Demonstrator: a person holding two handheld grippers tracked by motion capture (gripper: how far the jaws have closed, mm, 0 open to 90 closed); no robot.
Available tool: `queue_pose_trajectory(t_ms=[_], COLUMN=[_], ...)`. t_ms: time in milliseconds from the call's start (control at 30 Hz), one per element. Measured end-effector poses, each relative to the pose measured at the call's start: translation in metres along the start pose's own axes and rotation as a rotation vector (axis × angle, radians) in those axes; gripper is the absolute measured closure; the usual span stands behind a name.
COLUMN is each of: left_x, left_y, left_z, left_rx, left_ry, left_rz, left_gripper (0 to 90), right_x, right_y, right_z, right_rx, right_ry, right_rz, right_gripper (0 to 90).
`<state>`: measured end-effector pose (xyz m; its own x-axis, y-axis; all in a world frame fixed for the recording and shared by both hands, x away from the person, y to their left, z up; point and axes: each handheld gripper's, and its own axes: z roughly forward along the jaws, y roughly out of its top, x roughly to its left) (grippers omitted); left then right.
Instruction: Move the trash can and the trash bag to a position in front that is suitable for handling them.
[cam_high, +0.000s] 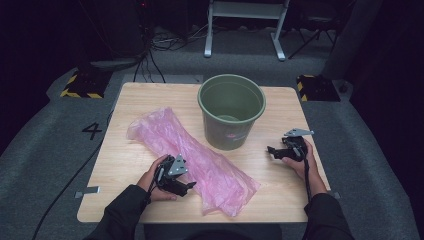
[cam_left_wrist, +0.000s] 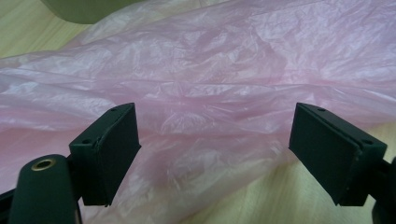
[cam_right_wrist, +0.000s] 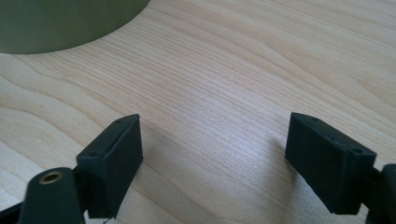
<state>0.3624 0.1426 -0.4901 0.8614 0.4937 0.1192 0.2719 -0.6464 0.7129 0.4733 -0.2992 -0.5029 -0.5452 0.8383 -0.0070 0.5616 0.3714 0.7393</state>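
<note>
1. I held my left gripper (cam_high: 189, 186) low over the near left part of the wooden table (cam_high: 280, 195), its jaws spread wide and grasping nothing.
2. A pink plastic bag (cam_high: 190, 155) lay flat and crumpled on the table, running on a slant from the far left toward the near middle.
3. My left gripper sat at the bag's near left edge; in the left gripper view the pink plastic bag (cam_left_wrist: 205, 84) stretched across between and beyond my two parted jaws, and a strip of bare table (cam_left_wrist: 280, 196) showed at the lower right.
4. I could not tell from the pictures whether my left jaws touched the plastic or only hovered just above it.
5. A green bucket (cam_high: 231, 112) stood upright on the far middle of the table, just beside the bag's right edge, with its mouth open upward.
6. My right gripper (cam_high: 272, 151) rested near the table's right side, to the right of the bucket and well apart from the bag, pointing toward the bucket.
7. Its jaws too were released and wide apart; in the right gripper view there was bare wood (cam_right_wrist: 224, 93) between them, and the bucket's (cam_right_wrist: 60, 23) lower wall stood at the upper left.
</note>
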Motion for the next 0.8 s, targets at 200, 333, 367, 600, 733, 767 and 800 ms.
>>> queue_pose_trajectory(t_ms=[200, 333, 367, 600, 733, 767, 800], left_x=[0.009, 0.012, 0.013, 0.022, 0.027, 0.027, 0.029], left_y=[0.002, 0.001, 0.0, -0.001, 0.0, 0.0, 0.001], left_z=[0.013, 0.017, 0.017, 0.019, 0.021, 0.021, 0.022], left_rx=[0.019, 0.014, 0.012, 0.002, -0.028, -0.028, -0.03], left_ry=[-0.001, -0.038, -0.045, -0.12, -0.109, -0.109, -0.103], left_rz=[-0.006, -0.02, -0.03, -0.062, -0.068, -0.068, -0.07], left_gripper=[17.2, 17.2, 17.3, 27.1, 48.5, 53.4, 57.8], right_x=[0.0, 0.0, 0.0, 0.001, 0.001, 0.001, 0.001], right_y=[0.0, 0.0, 0.0, 0.0, 0.0, 0.0, 0.0], right_z=[0.0, 0.0, 0.0, 0.0, 0.0, 0.0, 0.0], right_rx=[0.0, 0.0, 0.0, 0.0, 0.0, 0.0, 0.0], right_ry=[0.0, 0.0, 0.0, -0.004, -0.005, -0.005, -0.006], right_rz=[-0.001, -0.001, -0.001, 0.002, 0.003, 0.003, 0.003], right_gripper=[19.1, 19.1, 19.1, 19.1, 19.1, 19.1, 19.0])
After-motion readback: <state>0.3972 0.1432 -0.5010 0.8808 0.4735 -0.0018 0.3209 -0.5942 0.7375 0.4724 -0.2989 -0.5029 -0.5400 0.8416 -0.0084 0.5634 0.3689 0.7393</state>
